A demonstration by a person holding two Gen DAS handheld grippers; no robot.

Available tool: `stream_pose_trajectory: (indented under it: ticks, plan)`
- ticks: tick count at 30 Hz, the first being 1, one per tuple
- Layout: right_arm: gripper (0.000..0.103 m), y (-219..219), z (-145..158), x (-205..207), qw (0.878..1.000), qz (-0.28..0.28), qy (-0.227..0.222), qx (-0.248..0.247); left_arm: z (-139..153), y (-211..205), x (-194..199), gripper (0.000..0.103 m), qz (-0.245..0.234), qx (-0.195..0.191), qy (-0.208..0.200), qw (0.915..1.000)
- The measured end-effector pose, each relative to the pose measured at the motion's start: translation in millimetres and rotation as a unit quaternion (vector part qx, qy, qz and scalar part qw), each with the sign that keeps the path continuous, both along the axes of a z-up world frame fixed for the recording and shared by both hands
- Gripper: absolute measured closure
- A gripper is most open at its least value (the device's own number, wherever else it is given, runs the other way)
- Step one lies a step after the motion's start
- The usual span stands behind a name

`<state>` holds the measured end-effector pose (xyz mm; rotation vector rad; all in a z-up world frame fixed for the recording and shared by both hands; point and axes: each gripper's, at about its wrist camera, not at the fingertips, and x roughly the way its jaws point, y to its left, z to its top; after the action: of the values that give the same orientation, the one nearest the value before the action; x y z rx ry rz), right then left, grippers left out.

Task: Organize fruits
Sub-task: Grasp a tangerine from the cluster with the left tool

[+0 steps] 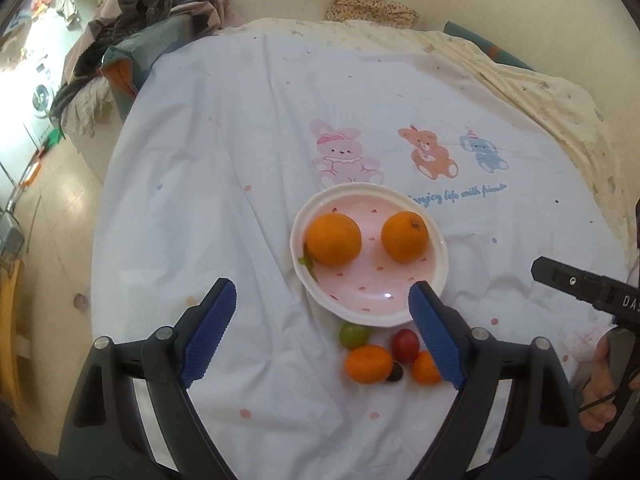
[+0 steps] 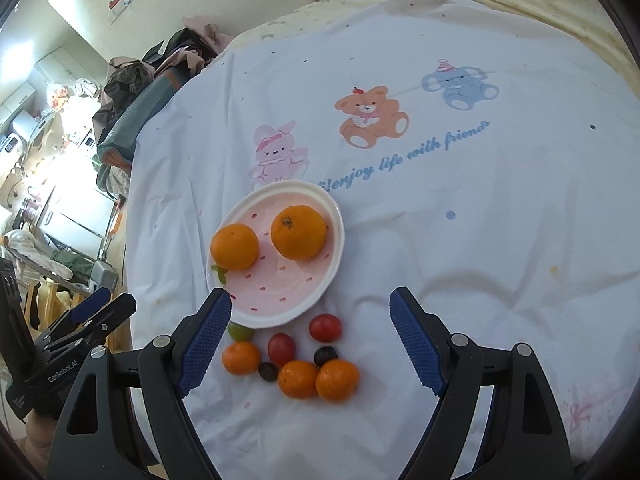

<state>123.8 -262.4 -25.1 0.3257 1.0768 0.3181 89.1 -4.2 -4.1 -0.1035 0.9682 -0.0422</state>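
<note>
Two oranges (image 2: 298, 232) sit on the pink plate (image 2: 320, 280); small fruits (image 2: 312, 360) lie bunched on the sheet (image 2: 440, 240) just below its rim. Both my left gripper (image 1: 324, 328) and right gripper (image 2: 310, 336) hang spread, empty. Next pick, I judge: a mandarin (image 2: 337, 379), jaws straddling it.

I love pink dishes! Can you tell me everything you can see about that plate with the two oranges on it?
The plate is a shallow, glossy dish, probably ceramic, with a white rim and a pale pink middle sprinkled with small red dashes. It sits flat on the white cartoon bedsheet, just below the pink bunny print. Two oranges rest on its far half, apart from each other, with a green leaf by the left one. Its near half is bare. Smaller fruits lie off it on the sheet. Neither gripper touches it.
</note>
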Motion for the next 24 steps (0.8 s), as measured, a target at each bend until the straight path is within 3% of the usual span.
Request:
stream_pose_trajectory:
  ticks: [6,12,15,21,24]
  plan:
    - [0.019,-4.0,-3.2,-11.8,1.000,-0.015,0.011,-0.002,-10.8,-4.4,-5.8,0.012,-0.008,-0.012,0.012,0.9998]
    - [0.019,-8.1,-19.5,-8.2,0.999,-0.036,0.037,0.010,-40.9,-1.3,-2.7,0.012,-0.005,-0.012,0.074,0.9972]
    - [0.019,-4.5,-23.2,-5.8,0.999,-0.036,0.038,0.000,-54.6,1.8,-1.0,0.012,-0.001,-0.032,0.104,0.9941]
    - [0.019,-5.2,-31.3,-0.2,0.998,-0.042,0.051,0.006,-78.0,-18.3,0.3,0.012,-0.038,-0.032,0.150,0.9874]
    - [0.019,-7.3,-36.4,1.1,0.998,-0.045,0.054,0.008,-90.1,-28.3,3.2,0.022,-0.045,-0.044,0.165,0.9843]
